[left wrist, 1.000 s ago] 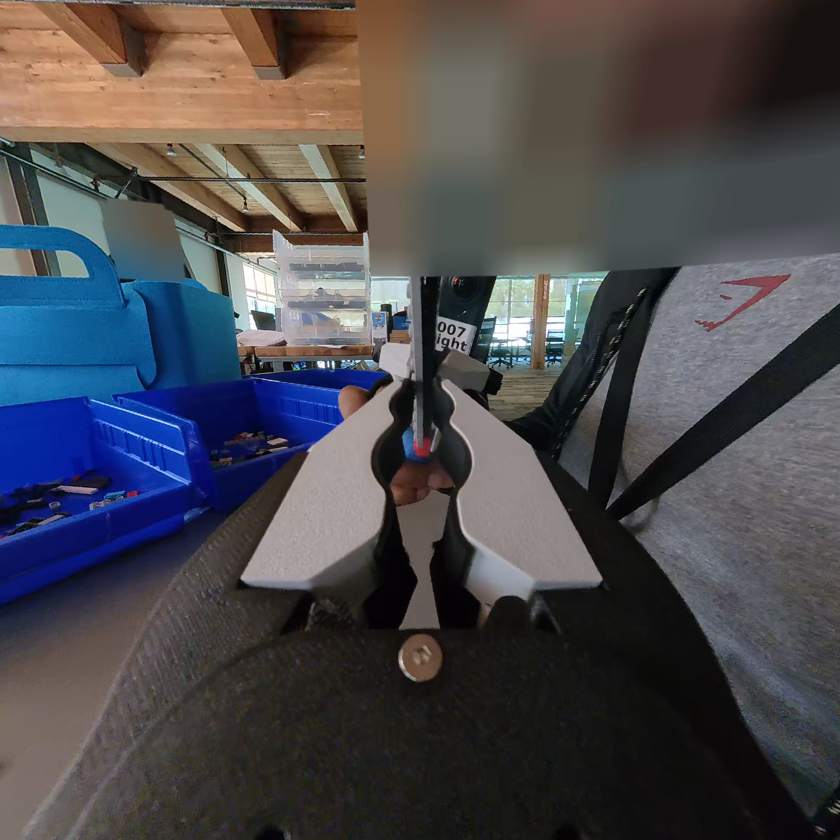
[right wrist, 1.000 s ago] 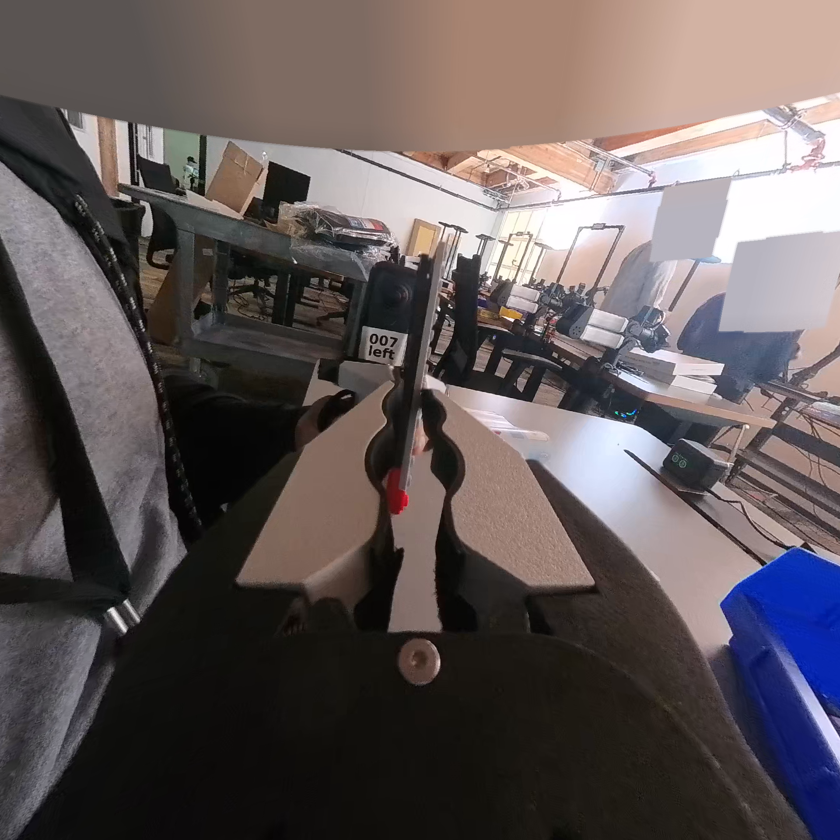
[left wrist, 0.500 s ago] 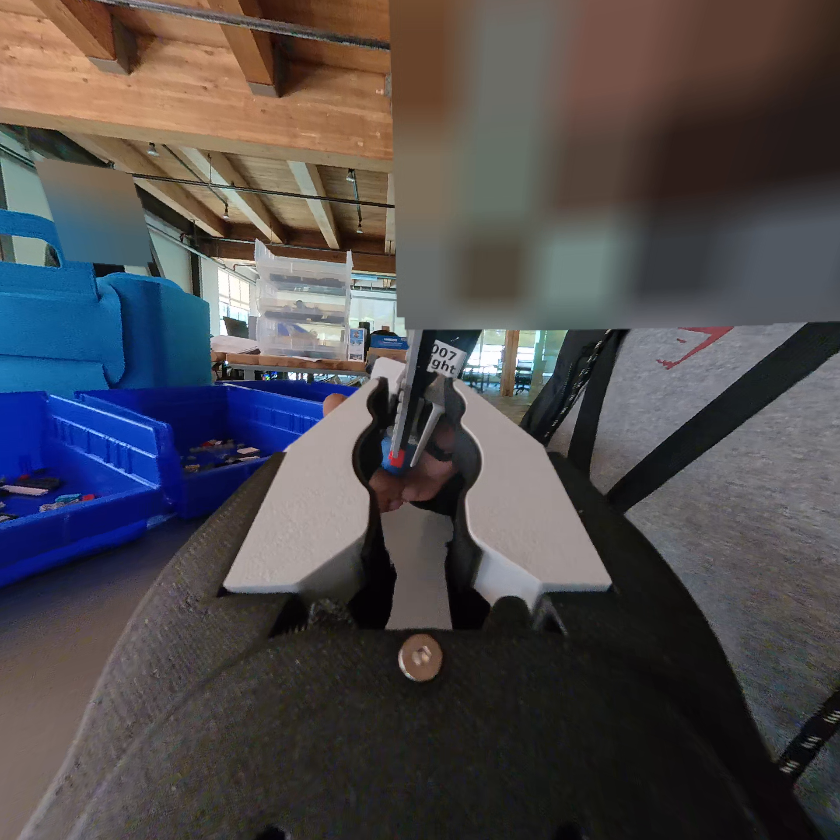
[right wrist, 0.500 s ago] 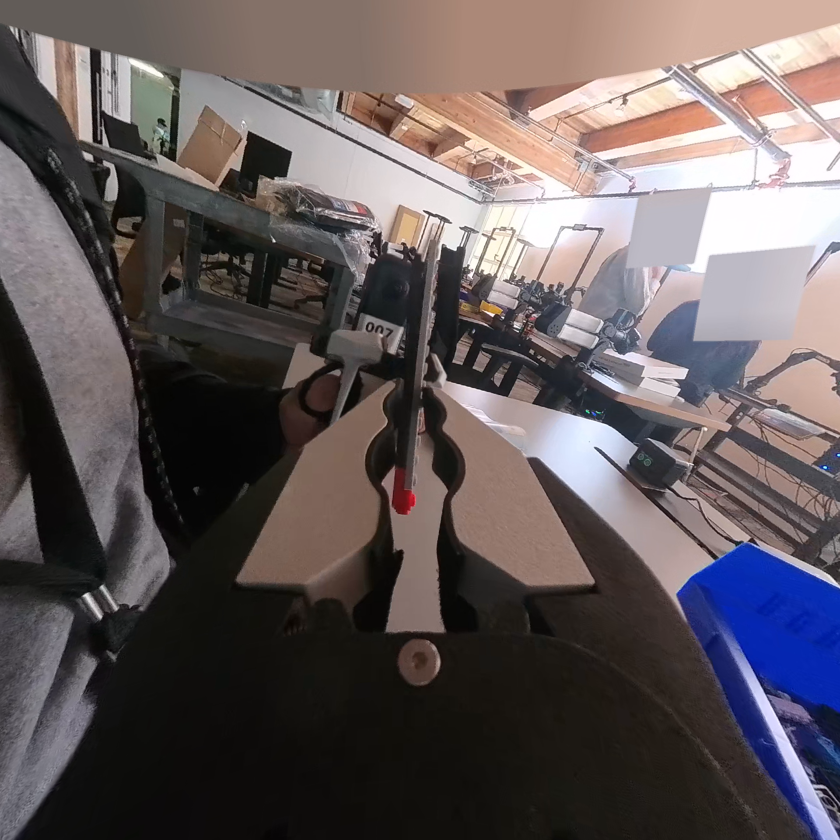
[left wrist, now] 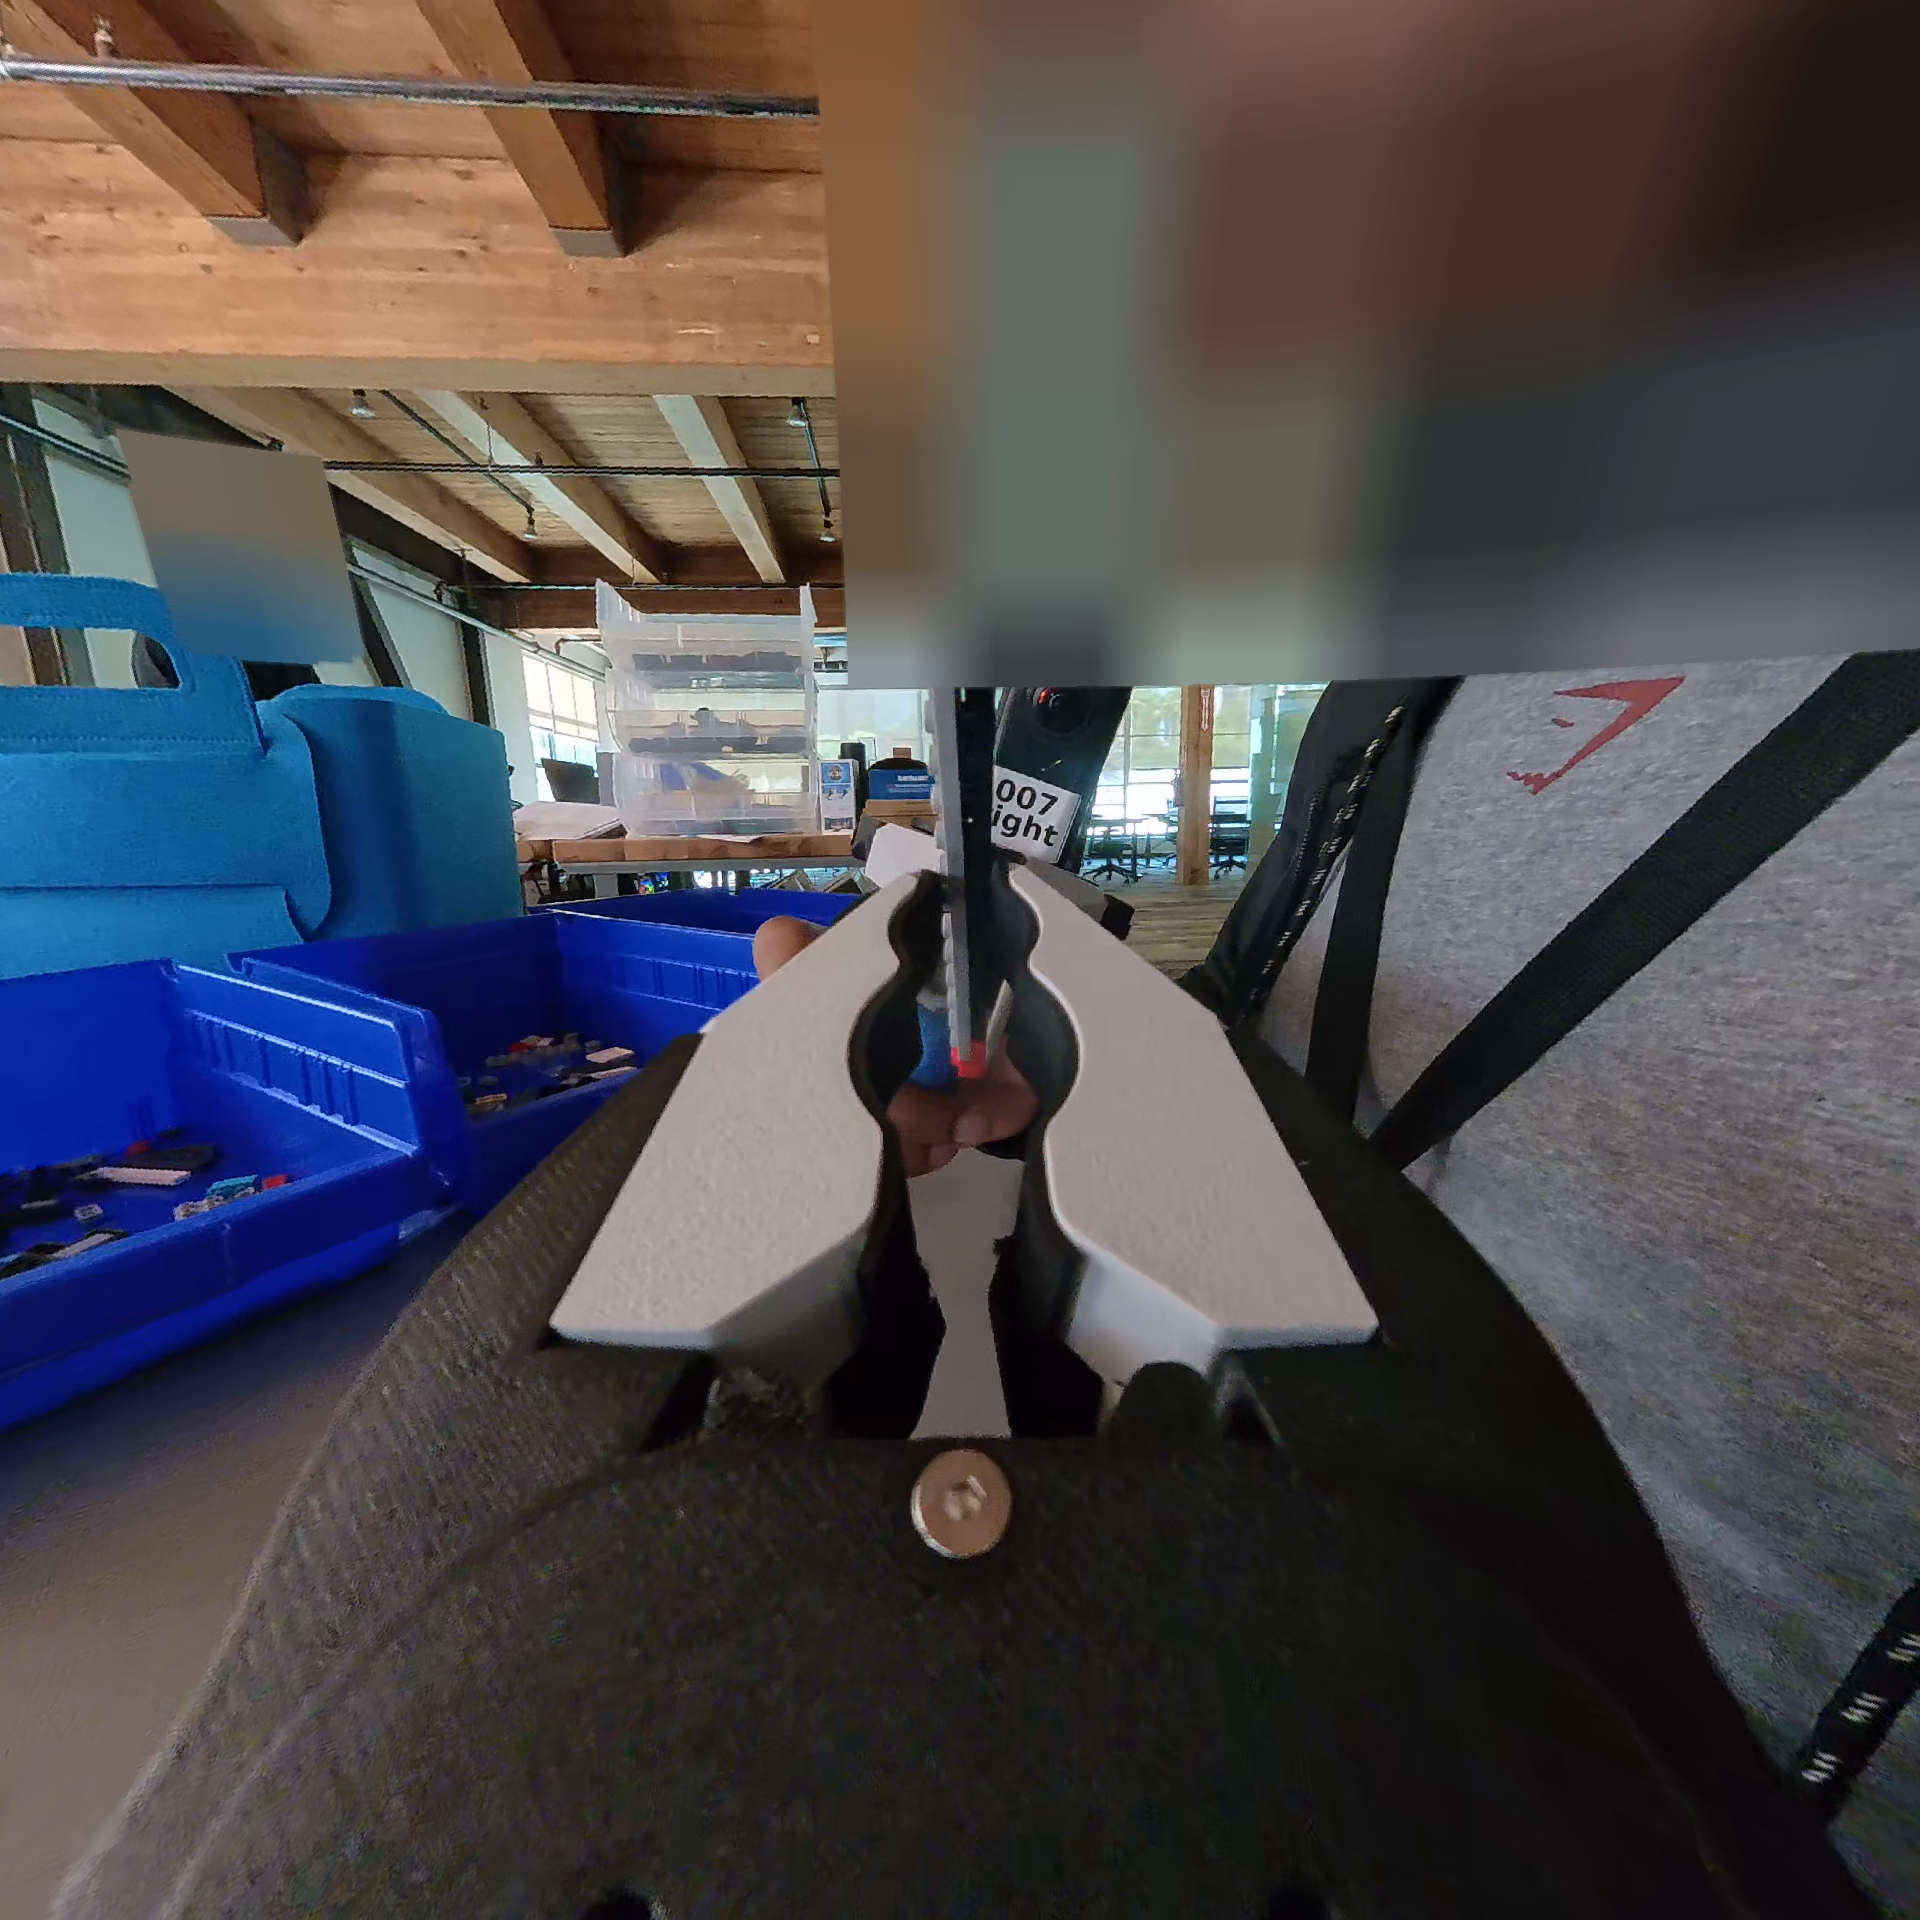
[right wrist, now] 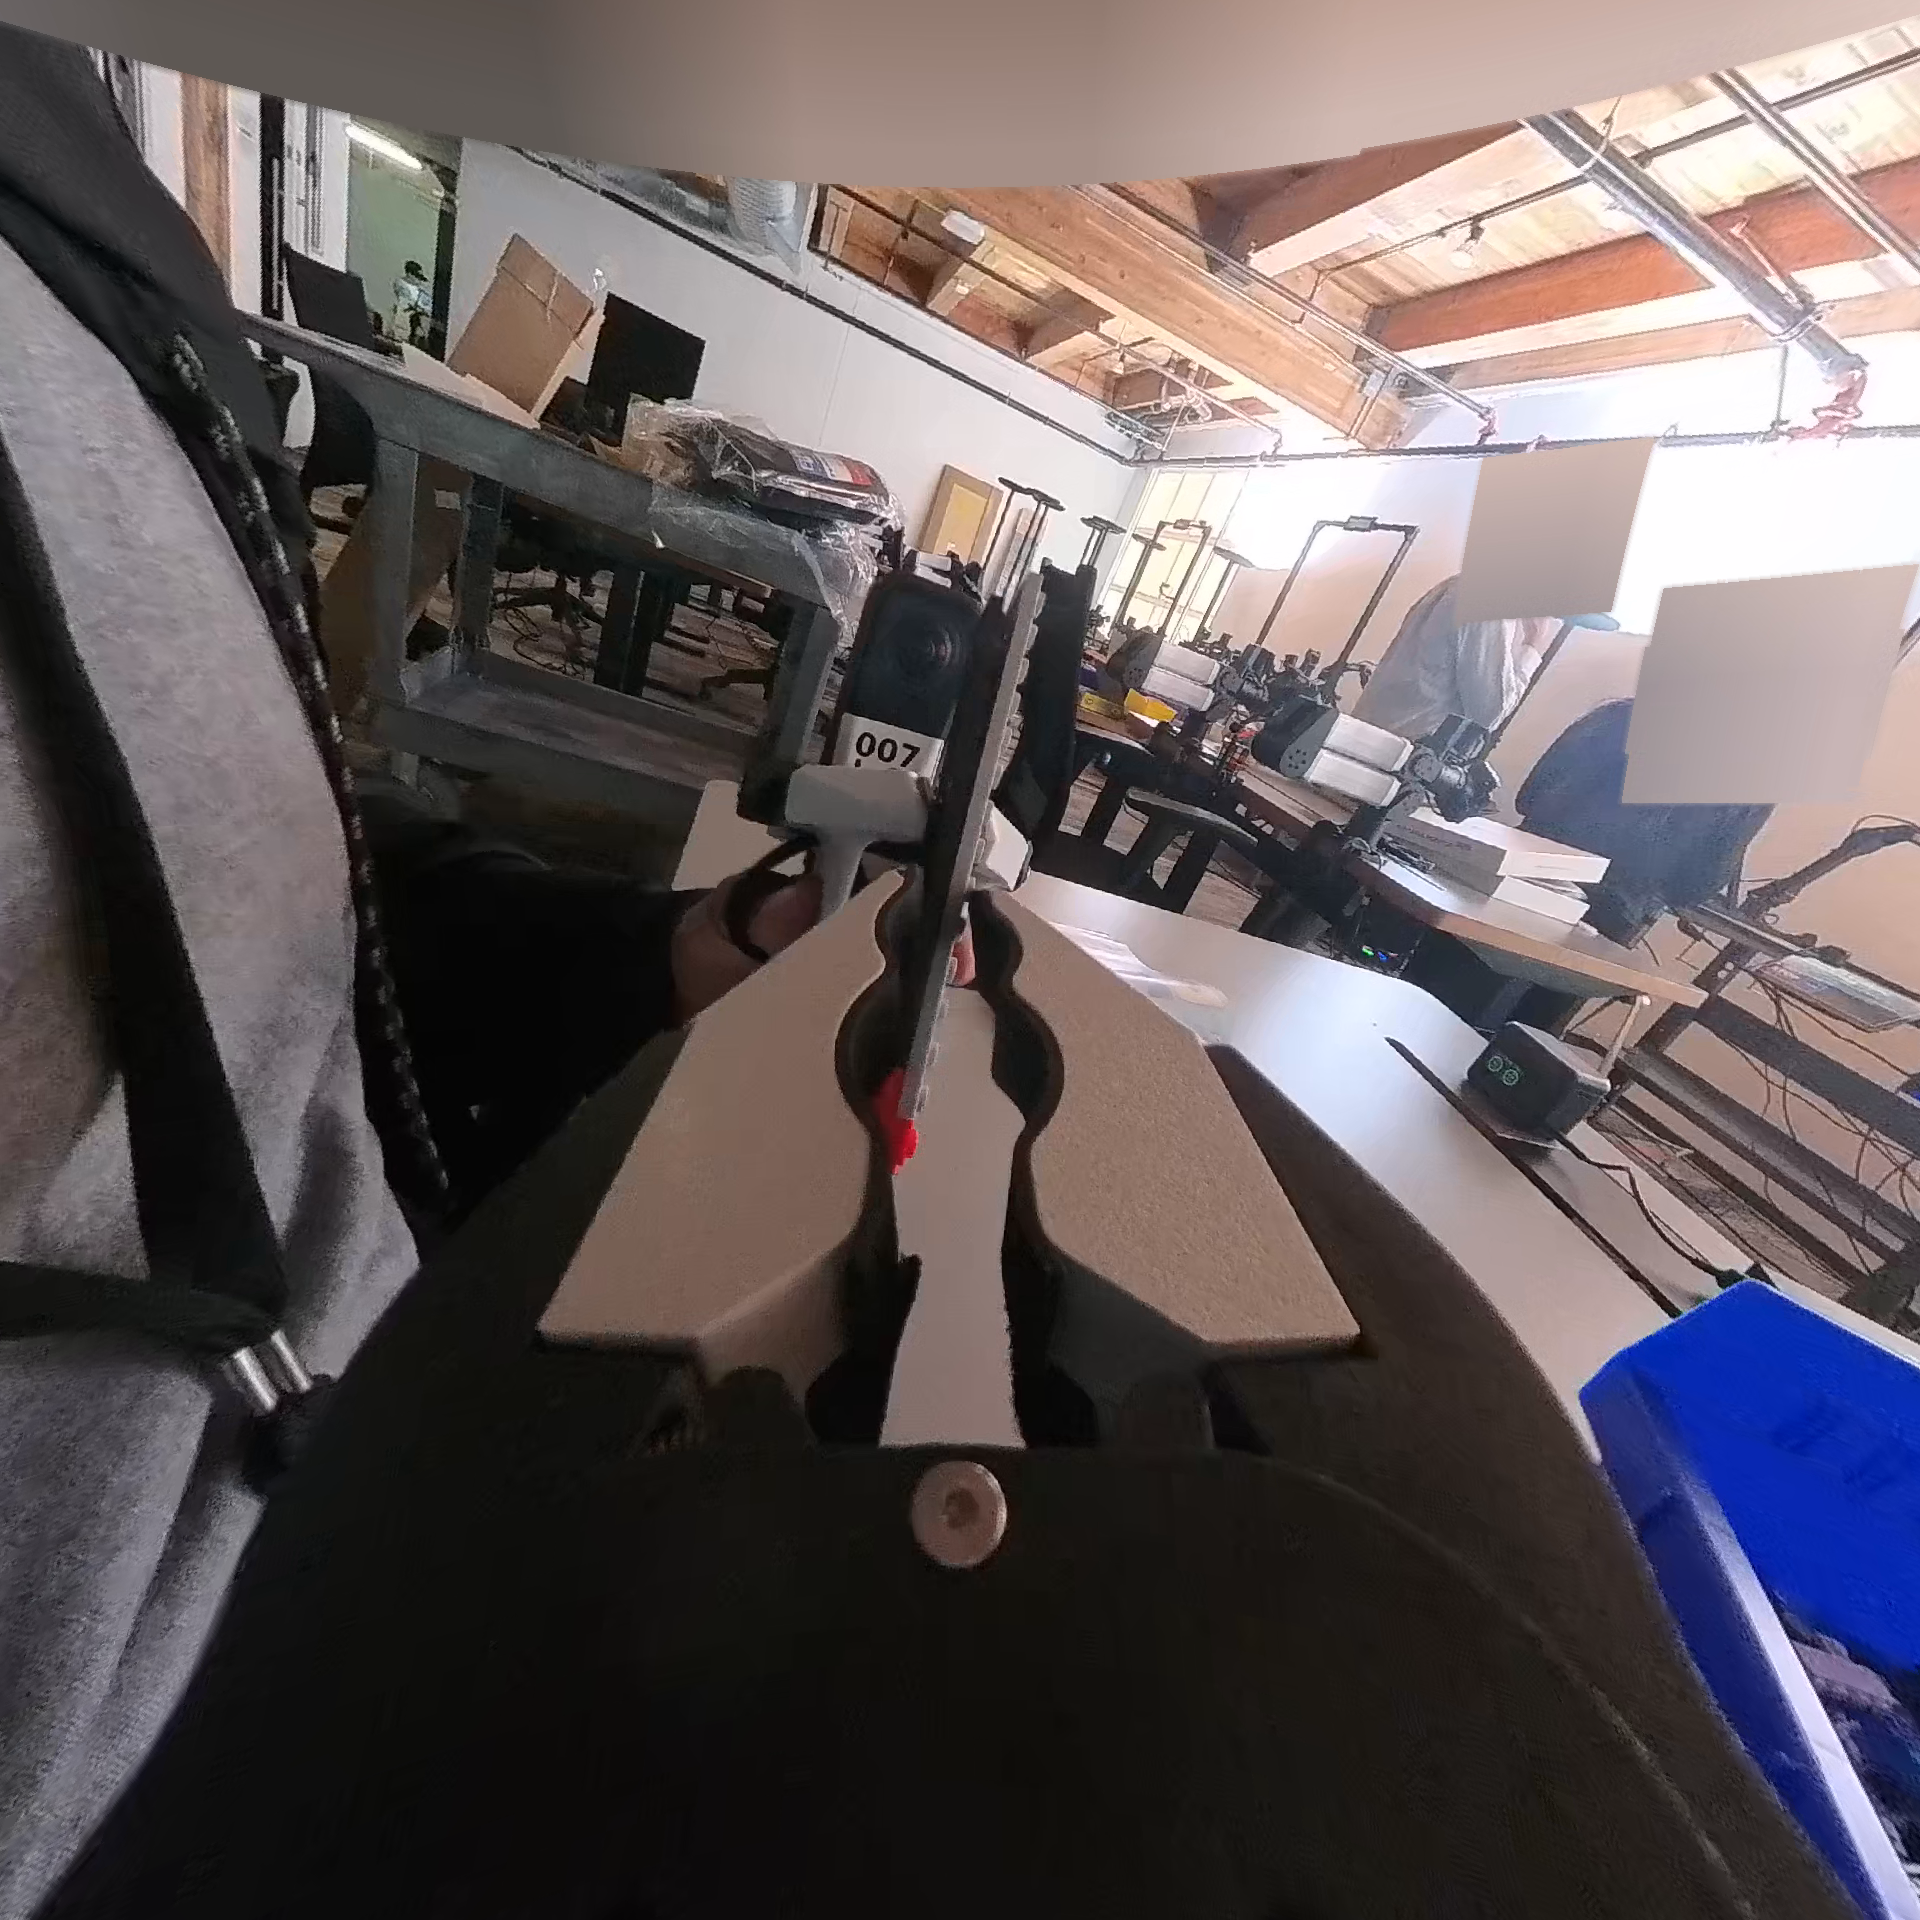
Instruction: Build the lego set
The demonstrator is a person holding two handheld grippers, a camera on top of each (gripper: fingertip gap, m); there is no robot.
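A thin lego assembly point(left wrist: 964, 935) of black and grey plates stands edge-on and held in the air, with a small red piece point(left wrist: 968, 1064) at its lower end and a blue piece point(left wrist: 933, 1047) beside it. My left gripper point(left wrist: 962, 891) is shut on it. In the right wrist view the same assembly point(right wrist: 961, 831) runs up between my right gripper's point(right wrist: 940, 896) white fingers, which are shut on it, and its red piece point(right wrist: 894, 1122) hangs between the fingers. The two grippers face each other. Each view shows the other gripper's camera behind the assembly.
Blue bins point(left wrist: 312, 1049) with several loose lego pieces sit on the grey table at left, with a blue felt bag point(left wrist: 156, 810) behind. Another blue bin point(right wrist: 1787, 1475) is at lower right. A small black device point(right wrist: 1527, 1081) sits on the table point(right wrist: 1351, 1039). A person's grey sweatshirt point(left wrist: 1662, 1143) is close. My left and right fingertips are right by each other.
Half a second ago the left fingers stood wider apart around the assembly; now they are shut on it again. The right gripper stayed shut and tilted a little.
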